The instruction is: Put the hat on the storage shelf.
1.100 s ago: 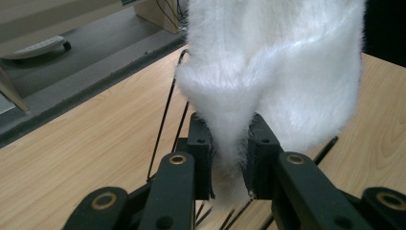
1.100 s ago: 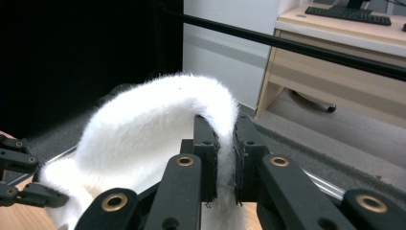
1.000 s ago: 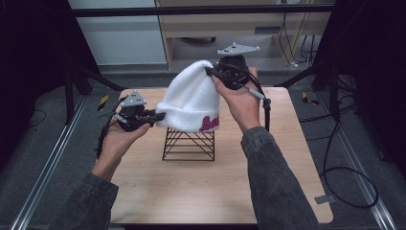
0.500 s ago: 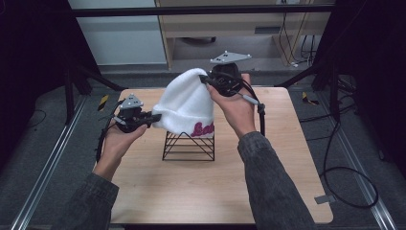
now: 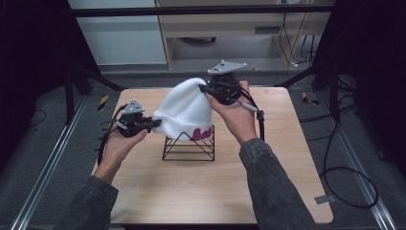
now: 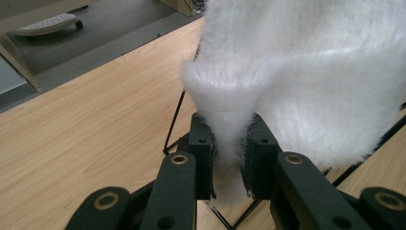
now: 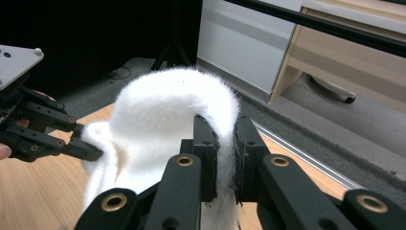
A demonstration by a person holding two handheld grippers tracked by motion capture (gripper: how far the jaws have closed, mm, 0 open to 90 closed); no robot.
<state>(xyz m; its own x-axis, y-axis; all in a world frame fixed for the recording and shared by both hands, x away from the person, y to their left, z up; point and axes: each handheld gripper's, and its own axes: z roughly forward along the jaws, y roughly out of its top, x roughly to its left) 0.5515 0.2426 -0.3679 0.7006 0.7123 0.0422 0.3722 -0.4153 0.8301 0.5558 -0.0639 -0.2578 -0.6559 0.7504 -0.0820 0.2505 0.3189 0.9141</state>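
While hat (image 5: 184, 110) drapes wire stand (image 5: 188, 147) — table (image 5: 201, 191) around bare.

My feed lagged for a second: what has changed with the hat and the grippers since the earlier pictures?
Both grippers have come down a little, lowering the white hat onto the black wire stand; its pink-lettered brim now covers more of the stand's top. Unchanged: the left gripper and right gripper stay clamped on the hat's edges, and the stand sits where it was on the table.
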